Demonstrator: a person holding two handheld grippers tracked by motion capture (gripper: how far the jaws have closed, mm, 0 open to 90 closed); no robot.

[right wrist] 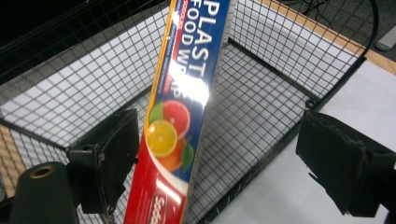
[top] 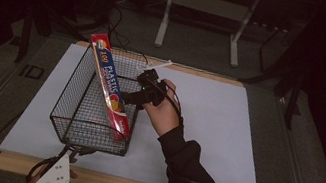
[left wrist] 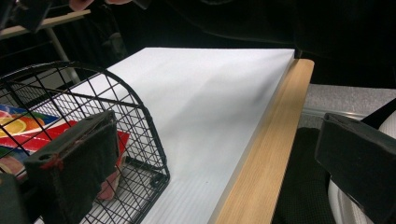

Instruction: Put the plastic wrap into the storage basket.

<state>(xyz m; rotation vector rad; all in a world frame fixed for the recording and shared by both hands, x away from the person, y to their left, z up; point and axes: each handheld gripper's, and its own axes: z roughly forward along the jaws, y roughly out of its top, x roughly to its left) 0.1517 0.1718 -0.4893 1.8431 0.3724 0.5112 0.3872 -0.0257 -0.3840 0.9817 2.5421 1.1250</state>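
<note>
Food wrap box (top: 110, 85) leaning diagonally inside wire basket (top: 74, 125) on worktop (top: 225, 128), long axis slanting up toward far rim. Right gripper (top: 135, 98) nearer, jaws spread, box between them; left gripper (top: 70, 152) at near edge, jaws spread, empty

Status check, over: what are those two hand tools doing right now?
Both tools open: right tool beside wire basket; left tool at table's near edge. Food wrap box propped diagonally inside basket. Nothing blocking.
</note>
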